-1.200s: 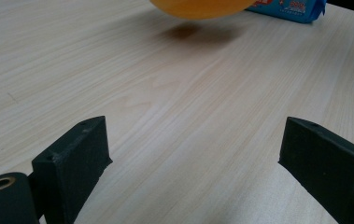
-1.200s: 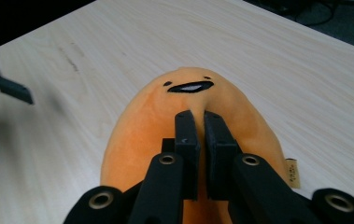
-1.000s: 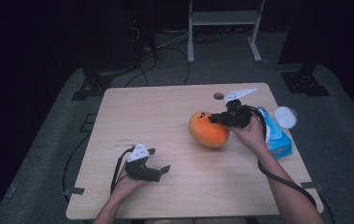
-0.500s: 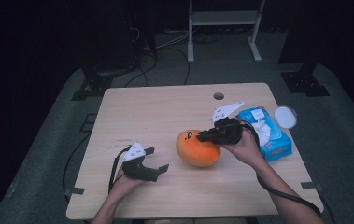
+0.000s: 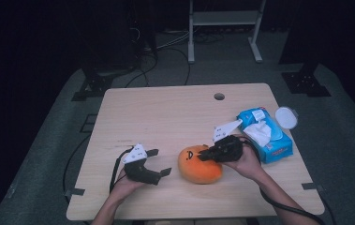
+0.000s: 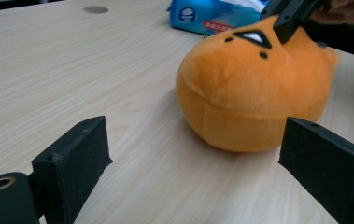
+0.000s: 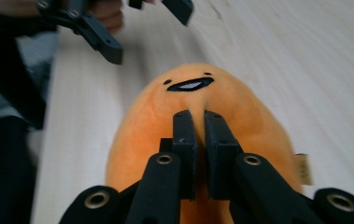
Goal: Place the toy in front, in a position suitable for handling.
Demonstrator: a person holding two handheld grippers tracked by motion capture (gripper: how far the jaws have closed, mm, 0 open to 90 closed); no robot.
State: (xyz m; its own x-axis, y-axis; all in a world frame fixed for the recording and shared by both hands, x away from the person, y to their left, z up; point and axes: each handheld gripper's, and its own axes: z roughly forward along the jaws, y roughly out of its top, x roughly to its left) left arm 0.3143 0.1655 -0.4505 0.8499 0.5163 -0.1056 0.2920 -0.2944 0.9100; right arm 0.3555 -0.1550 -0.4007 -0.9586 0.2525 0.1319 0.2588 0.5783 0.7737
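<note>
Two grippers on the table [image 5: 166, 108]. High view: the right gripper [image 5: 202, 155] has hauled the orange plush [image 5: 200, 165] from beside the tissue pack [image 5: 265, 133] at the right edge toward the near edge, where it now sits on the wood just right of the left gripper [image 5: 162, 163]. Left gripper hasn't moved, jaws spread wide, nothing between them.

Left gripper view: plush straight ahead between the open jaws but well short of them; the right gripper's tip pinches its crown.

Right gripper view: jaws nearly together, a fold of fabric caught between; they've just eased a touch apart.

My read: delivery done, release starting, plush set up for the left gripper to take.
</note>
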